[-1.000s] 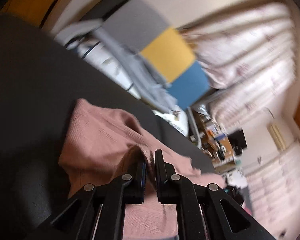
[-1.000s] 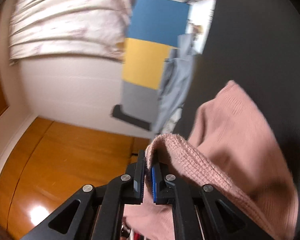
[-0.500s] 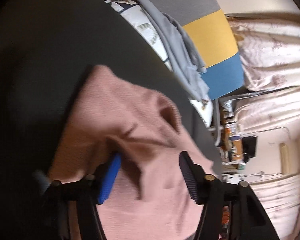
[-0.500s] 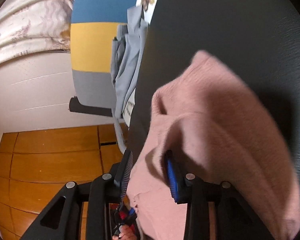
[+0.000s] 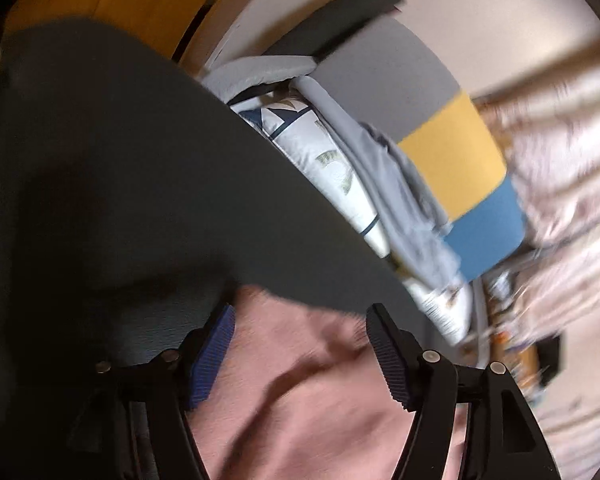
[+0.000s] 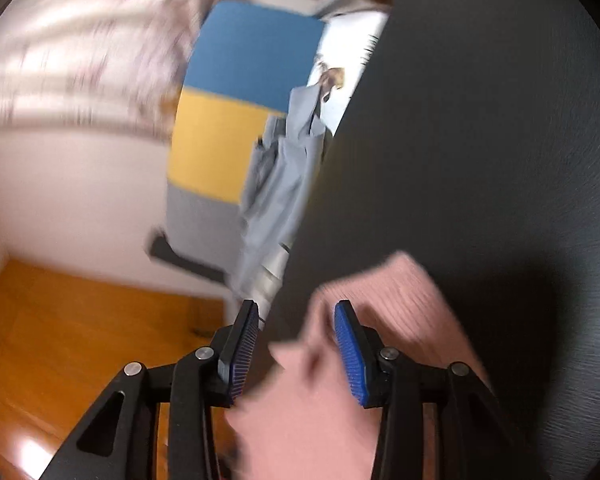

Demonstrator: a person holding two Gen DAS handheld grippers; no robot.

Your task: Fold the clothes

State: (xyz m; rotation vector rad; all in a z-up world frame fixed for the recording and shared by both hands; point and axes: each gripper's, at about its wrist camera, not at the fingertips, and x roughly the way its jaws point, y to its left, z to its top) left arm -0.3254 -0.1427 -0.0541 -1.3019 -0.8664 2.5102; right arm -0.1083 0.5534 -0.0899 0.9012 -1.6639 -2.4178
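A pink knit garment [image 5: 308, 384] lies rumpled on the dark table [image 5: 140, 184]. In the left wrist view my left gripper [image 5: 300, 318] hangs over its far edge, jaws wide and still opening, the blue pads clear of the cloth that shows between them. The right wrist view shows the same pink garment [image 6: 404, 300] on the dark table [image 6: 480, 140]. My right gripper [image 6: 296, 312] is opening too; the cloth's edge lies loose between its fingers, not pinched. Both views are blurred.
Beyond the table's far edge a chair [image 5: 452, 152] with grey, yellow and blue panels carries a grey-blue garment [image 5: 400, 184] and a patterned white cushion [image 5: 324, 156]. Pale curtains [image 6: 80, 48] and orange wooden floor [image 6: 60, 340] lie further off.
Both grippers went from shut on folds of the pink garment to open. The cloth dropped onto the table, and both grippers have drawn back toward its near edge.
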